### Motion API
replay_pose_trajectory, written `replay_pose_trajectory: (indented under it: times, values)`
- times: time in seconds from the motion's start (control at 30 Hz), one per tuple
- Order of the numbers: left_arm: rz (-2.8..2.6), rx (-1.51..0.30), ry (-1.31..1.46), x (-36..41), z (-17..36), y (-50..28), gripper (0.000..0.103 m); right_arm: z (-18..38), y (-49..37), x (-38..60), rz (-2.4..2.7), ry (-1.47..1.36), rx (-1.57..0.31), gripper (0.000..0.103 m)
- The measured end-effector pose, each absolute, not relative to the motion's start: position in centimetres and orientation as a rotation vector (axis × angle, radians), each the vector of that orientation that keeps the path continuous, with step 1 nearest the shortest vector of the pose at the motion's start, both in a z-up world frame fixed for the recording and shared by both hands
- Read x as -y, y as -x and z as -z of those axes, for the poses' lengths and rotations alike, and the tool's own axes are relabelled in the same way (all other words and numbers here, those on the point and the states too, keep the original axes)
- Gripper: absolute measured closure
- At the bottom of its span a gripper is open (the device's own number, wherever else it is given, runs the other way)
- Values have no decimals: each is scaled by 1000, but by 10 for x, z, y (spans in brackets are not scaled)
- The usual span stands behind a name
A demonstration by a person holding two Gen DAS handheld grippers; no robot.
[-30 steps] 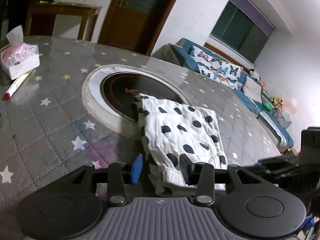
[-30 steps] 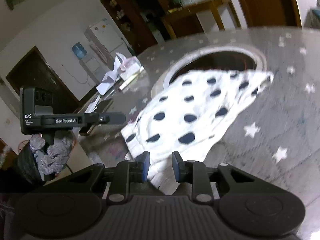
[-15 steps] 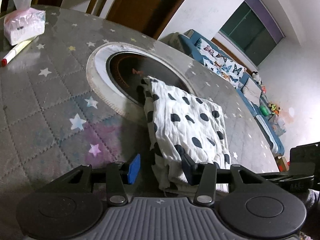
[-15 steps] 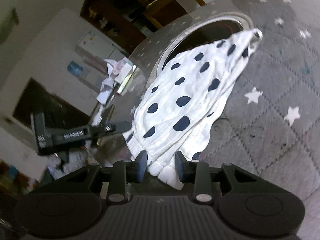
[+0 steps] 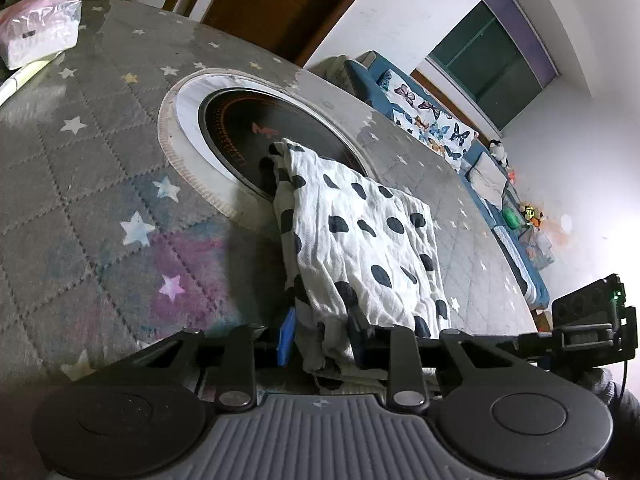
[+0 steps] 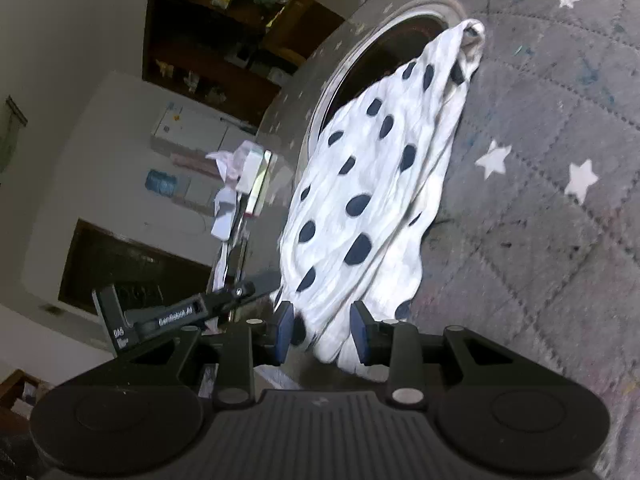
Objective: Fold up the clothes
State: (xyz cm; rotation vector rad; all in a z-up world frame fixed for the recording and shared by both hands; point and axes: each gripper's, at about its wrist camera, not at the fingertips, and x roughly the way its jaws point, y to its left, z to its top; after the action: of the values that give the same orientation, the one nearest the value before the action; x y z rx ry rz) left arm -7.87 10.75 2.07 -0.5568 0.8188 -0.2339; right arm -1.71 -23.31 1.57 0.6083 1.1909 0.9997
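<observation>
— Where is the cloth?
— A folded polka-dot garment (image 5: 356,248) lies on the star-patterned surface (image 5: 80,168), its far end over the round hotplate (image 5: 248,136).
— The grips?
— Left gripper (image 5: 320,340) has just closed its jaws, apparently pinching the near edge; right gripper (image 6: 320,330) pinches another corner. Only the left view shows the sofa (image 5: 460,148).

The left wrist view is taken from just behind the left gripper (image 5: 322,338), low over the grey star-patterned desk (image 5: 80,184), and is aimed toward 12 o'clock, slightly downward. The right wrist view is taken equally close behind the right gripper (image 6: 320,334) and is rolled, so the room is seen tilted. The white garment with dark spots (image 5: 360,240) (image 6: 360,184) and the round black inset hob (image 5: 256,136) (image 6: 396,36) are shared by both views; the opposite gripper is caught at 4 o'clock and at 8 o'clock.
</observation>
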Motion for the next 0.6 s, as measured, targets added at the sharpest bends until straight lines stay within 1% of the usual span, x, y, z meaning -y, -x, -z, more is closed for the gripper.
replay_pose_trajectory:
  times: [0.07,0.27,0.37,0.4,0.43,0.47,0.5,0.53,0.6]
  values:
    - [229,-818,559,-107,-21,78,72,-14,18,229,-1001,-603,-1207,71]
    - [210,-813,549,-108,-22,79,65,-6,10,225,-977,-709,-1222,71]
    - [213,-820,547,-108,-21,78,65,-4,8,216,-971,-702,-1223,72]
    - [218,-824,544,-107,-21,77,67,-4,9,212,-969,-687,-1225,74]
    - [227,-829,542,-106,-20,76,67,-4,9,209,-967,-673,-1228,84]
    - [233,-830,542,-106,-20,76,70,-7,9,208,-973,-664,-1217,87]
    - [239,-829,547,-106,-21,76,77,-10,9,207,-978,-656,-1206,89]
    - [246,-827,552,-106,-22,76,81,-13,9,206,-984,-648,-1196,92]
    - [258,-817,563,-106,-27,76,86,-22,8,203,-998,-634,-1163,97]
